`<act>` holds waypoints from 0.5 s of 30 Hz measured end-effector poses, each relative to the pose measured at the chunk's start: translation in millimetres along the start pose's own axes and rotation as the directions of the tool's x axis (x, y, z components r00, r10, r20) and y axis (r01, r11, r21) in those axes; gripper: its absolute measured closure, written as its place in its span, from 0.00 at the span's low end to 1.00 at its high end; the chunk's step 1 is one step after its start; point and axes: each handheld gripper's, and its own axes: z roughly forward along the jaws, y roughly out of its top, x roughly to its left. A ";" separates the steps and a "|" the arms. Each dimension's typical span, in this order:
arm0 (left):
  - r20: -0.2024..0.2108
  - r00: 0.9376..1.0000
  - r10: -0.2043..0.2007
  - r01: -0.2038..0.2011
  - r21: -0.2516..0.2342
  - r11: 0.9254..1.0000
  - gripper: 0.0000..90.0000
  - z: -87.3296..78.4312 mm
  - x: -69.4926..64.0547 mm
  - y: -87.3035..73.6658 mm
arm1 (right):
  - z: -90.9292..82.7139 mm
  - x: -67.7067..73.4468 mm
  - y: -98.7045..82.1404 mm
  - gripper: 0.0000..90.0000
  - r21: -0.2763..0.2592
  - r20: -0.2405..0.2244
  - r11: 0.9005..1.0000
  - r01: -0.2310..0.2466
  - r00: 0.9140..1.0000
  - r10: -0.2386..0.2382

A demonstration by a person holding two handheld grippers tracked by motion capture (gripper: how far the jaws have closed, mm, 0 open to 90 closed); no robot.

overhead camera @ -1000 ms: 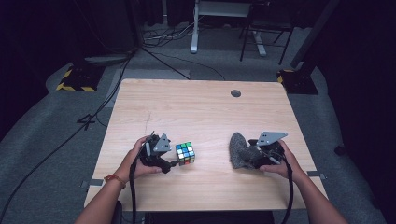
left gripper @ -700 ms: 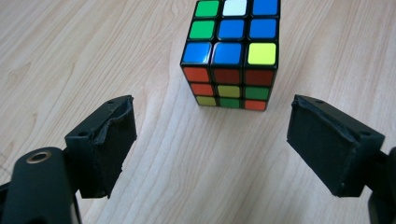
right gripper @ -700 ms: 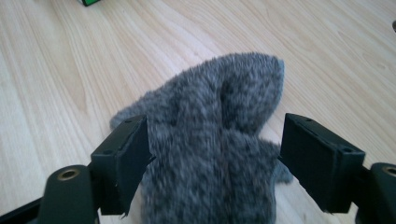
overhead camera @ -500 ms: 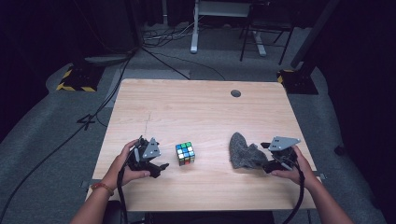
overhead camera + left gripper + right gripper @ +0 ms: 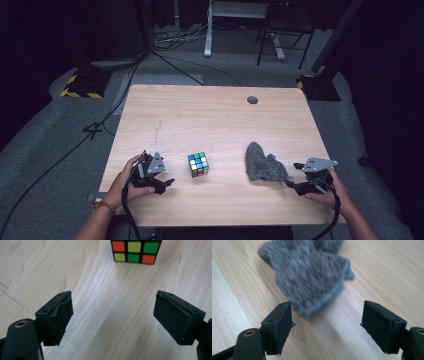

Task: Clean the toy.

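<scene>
the left claw (image 5: 167, 182) is being held low over the near left part of the light wooden desk (image 5: 210, 115), its black jaws standing wide with nothing but bare wood grain between them. the multicoloured puzzle cube with its small square stickers (image 5: 198, 164) is being left standing on the desk just beyond and to the right of that claw, apart from the pads; in the left gripper view the cube (image 5: 136, 251) is being seen at the top edge, ahead of the open jaws, orange, yellow and green faces toward the camera. over on the near right, the right claw (image 5: 290, 184) is being held just off the near corner of the crumpled grey knitted cloth (image 5: 262, 162). its jaws are standing wide too, and nothing is being gripped. in the right gripper view the cloth (image 5: 309, 277) is being shown lying flat on the wood ahead of the pads, its ribbed edge nearest the left pad, slightly blurred.
</scene>
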 end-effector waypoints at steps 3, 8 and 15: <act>0.012 1.000 -0.019 0.019 0.013 1.000 0.18 2.9 2.3 -5.2 | -2.0 -4.6 -15.6 0.27 -0.006 0.008 0.999 -0.052 0.999 0.052; 0.017 0.999 -0.052 0.051 0.018 0.999 0.18 3.7 3.8 -11.5 | -6.6 -11.3 -38.2 0.27 -0.020 0.030 0.992 -0.126 0.991 0.127; 0.033 0.994 -0.103 0.103 0.027 0.994 0.18 8.5 8.0 -20.8 | -16.0 -18.3 -61.6 0.25 -0.064 0.079 0.975 -0.214 0.973 0.219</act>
